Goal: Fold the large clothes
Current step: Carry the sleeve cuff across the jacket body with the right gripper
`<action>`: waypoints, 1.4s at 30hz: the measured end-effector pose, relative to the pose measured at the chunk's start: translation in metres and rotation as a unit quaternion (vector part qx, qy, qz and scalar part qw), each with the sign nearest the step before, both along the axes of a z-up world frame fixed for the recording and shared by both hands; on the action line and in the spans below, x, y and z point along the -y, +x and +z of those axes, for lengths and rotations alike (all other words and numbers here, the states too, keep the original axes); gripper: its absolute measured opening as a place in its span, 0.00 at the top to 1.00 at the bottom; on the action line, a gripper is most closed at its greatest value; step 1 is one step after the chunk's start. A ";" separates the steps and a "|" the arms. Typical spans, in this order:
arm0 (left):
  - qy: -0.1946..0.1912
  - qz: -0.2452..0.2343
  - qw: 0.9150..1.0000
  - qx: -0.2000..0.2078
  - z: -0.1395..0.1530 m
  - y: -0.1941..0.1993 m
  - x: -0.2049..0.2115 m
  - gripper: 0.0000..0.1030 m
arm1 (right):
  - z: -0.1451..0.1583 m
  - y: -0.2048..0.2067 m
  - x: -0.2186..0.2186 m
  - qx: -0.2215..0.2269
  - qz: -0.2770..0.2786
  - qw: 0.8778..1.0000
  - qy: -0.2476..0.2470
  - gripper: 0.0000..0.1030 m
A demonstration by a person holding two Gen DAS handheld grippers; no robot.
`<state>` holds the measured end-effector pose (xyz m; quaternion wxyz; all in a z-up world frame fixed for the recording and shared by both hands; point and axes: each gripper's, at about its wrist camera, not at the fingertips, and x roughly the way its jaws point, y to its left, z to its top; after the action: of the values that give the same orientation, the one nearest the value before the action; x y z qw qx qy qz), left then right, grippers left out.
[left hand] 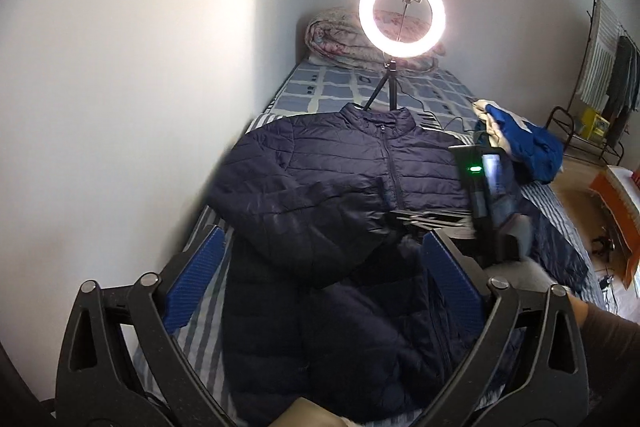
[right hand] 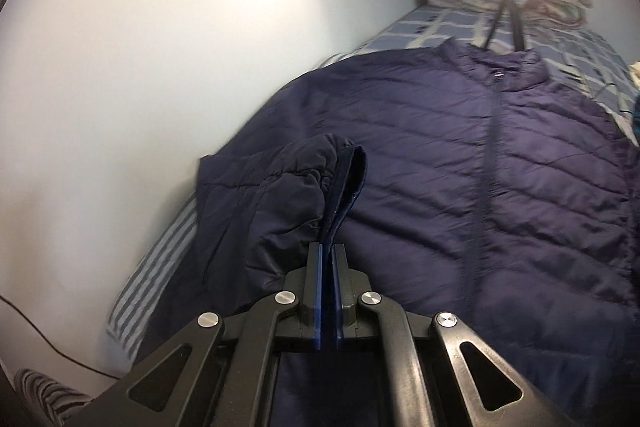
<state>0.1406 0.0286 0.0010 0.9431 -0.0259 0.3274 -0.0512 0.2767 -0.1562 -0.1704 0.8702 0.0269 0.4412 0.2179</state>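
Your landmark is the bed point(left hand: 308, 83), which runs along the white wall point(left hand: 140, 67) and wears a blue checked sheet at its far end and a striped one nearer you. On the bed, filling most of its width, lies the navy quilted jacket point(left hand: 340, 163), front up, zipped, collar pointing toward the far end. One sleeve point(left hand: 304, 211) is folded across the chest, lying diagonally over the zipper line.

At the far end of the bed sits a rolled floral quilt point(left hand: 336, 35) against the wall corner. Just in front of it, on the bed, stands a lit ring light point(left hand: 401, 15) on a small black tripod point(left hand: 386, 87), its legs just beyond the jacket's collar. On the bed's outer edge, beside the jacket's shoulder, is a heap of blue and cream clothes point(left hand: 520, 143). Off the bed, past that heap, a metal drying rack point(left hand: 600, 59) carries hanging garments.

Your right gripper point(right hand: 327, 255) has its blue pads pressed together on the sleeve's cuff point(right hand: 348, 187), which stands up between the fingertips with the bunched sleeve end hanging to its wall side, above the jacket's lower body. In the left wrist view that same gripper point(left hand: 436, 223) reaches in from the bed's outer side, over the jacket's middle.

Your left gripper point(left hand: 320, 291) is spread wide, nothing between its blue pads point(left hand: 196, 275), hovering over the jacket's lower half at the near end of the bed.
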 end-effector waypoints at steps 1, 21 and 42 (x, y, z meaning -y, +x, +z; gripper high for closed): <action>0.002 0.003 1.000 0.000 -0.004 0.005 0.002 0.02 | 0.002 0.004 0.008 0.004 -0.009 1.000 -0.002 0.99; -0.034 0.015 0.999 -0.014 -0.029 0.042 -0.002 0.02 | -0.028 0.078 0.183 -0.053 -0.179 0.976 0.115 0.62; 0.000 0.031 0.999 -0.018 -0.038 0.045 0.000 0.02 | -0.044 0.105 0.106 -0.059 -0.101 0.993 -0.002 0.99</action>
<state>0.1859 0.0284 -0.0369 0.9381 -0.0374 0.3437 -0.0215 0.3820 -0.2621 -0.2142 0.8602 0.0825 0.4872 0.1261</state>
